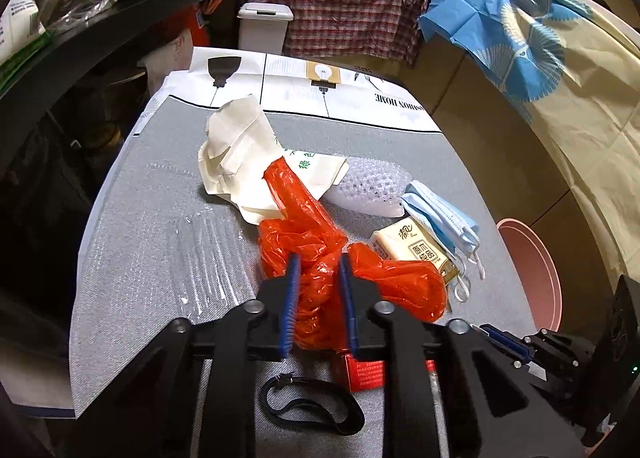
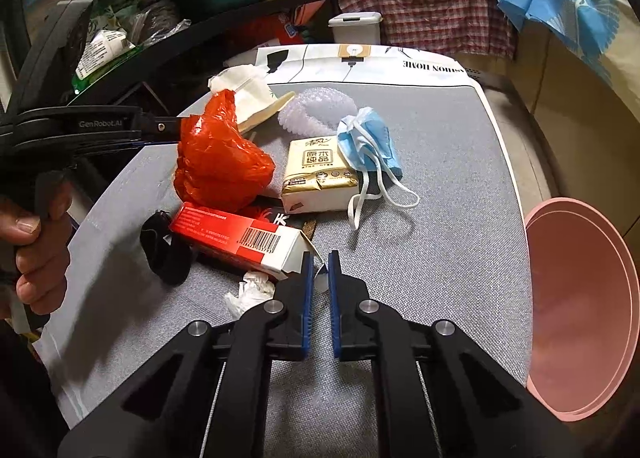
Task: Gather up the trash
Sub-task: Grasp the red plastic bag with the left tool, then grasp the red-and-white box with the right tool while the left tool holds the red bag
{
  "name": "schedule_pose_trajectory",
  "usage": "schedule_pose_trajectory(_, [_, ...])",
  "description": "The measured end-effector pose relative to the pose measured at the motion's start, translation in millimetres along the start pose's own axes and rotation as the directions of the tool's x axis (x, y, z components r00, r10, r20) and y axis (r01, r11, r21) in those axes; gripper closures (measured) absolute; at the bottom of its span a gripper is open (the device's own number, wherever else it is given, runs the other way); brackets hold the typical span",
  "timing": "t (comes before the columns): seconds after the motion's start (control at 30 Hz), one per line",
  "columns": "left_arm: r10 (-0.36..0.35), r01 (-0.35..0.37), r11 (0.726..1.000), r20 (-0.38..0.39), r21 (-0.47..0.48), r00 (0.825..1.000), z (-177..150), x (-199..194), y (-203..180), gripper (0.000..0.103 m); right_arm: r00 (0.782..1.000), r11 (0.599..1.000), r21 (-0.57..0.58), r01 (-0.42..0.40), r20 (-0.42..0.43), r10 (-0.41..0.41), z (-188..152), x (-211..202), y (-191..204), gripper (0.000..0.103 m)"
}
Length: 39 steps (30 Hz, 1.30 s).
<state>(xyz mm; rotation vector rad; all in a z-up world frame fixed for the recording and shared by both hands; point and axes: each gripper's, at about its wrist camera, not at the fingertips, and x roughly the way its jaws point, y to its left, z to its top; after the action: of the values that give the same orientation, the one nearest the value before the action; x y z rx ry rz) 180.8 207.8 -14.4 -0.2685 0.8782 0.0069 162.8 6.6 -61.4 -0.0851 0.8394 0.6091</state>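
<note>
The bench (image 2: 460, 185), covered in grey cloth, carries all the trash and fills both wrist views. Off its edge, to the right of the right gripper's jaws, stands a pink bin (image 2: 580, 314), well apart from the litter.

The largest piece is the orange plastic bag (image 1: 316, 278). The left gripper (image 1: 318, 266) has its jaws clamped on the bag's crumpled middle, blue pads pressing in from both sides; in the right wrist view the bag (image 2: 220, 161) hangs bunched at that gripper's tip, lifted above the bench. A hand (image 2: 36, 246) holds the left gripper's handle at the left edge of that view.

Beyond the left jaws lies a cream paper bag (image 1: 240, 153), with a white foam net (image 1: 368, 189) to its right. Right of the jaws are a tissue pack (image 1: 408, 246) and, just past it, a blue face mask (image 1: 444, 213). Below the jaws a red-and-white carton (image 1: 364, 372) and a black strap (image 1: 312, 410) lie on the bench.

The right gripper (image 2: 318, 262) has its jaws almost closed, only a narrow slit between the pads. A small pale scrap (image 2: 321, 282) sits in that slit, though I cannot tell whether the pads pinch it. The carton's open end (image 2: 296, 254) is just left of these jaws, and a crumpled white tissue (image 2: 250, 292) lies beside their left finger.
</note>
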Motion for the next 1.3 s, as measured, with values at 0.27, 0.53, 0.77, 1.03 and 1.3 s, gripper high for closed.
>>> schedule_pose_trajectory(0.27, [0.016,-0.017,0.999,0.032,0.043,0.999,-1.5,-11.8,-6.7,0.096,1.0,1.0,-0.011,0.007,0.026,-0.006,-2.2,-13.2,0.6,0.099])
schedule_pose_trajectory(0.53, [0.031,-0.034,0.998,0.07,0.051,0.997,0.2,-30.1,-9.4,0.103,0.998,1.0,-0.007,0.007,0.066,-0.006,-1.4,-33.0,0.9,0.1])
schedule_pose_trajectory(0.77, [0.062,-0.058,0.997,0.094,-0.045,0.994,2.7,-38.7,15.2,0.074,0.995,1.0,0.017,0.021,0.1,-0.022,-1.4,-50.5,-3.5,0.1])
schedule_pose_trajectory(1.03, [-0.076,0.074,0.997,0.133,0.022,0.988,-0.8,-50.4,-5.3,0.062,0.992,0.997,0.065,0.051,0.115,-0.059,-0.2,-57.6,-20.2,0.1])
schedule_pose_trajectory(1.3, [0.003,-0.01,0.988,0.041,0.154,0.999,-16.9,-23.4,-31.8,0.064,0.988,0.993,0.078,0.091,0.119,-0.099,0.0,-61.4,-28.3,0.1])
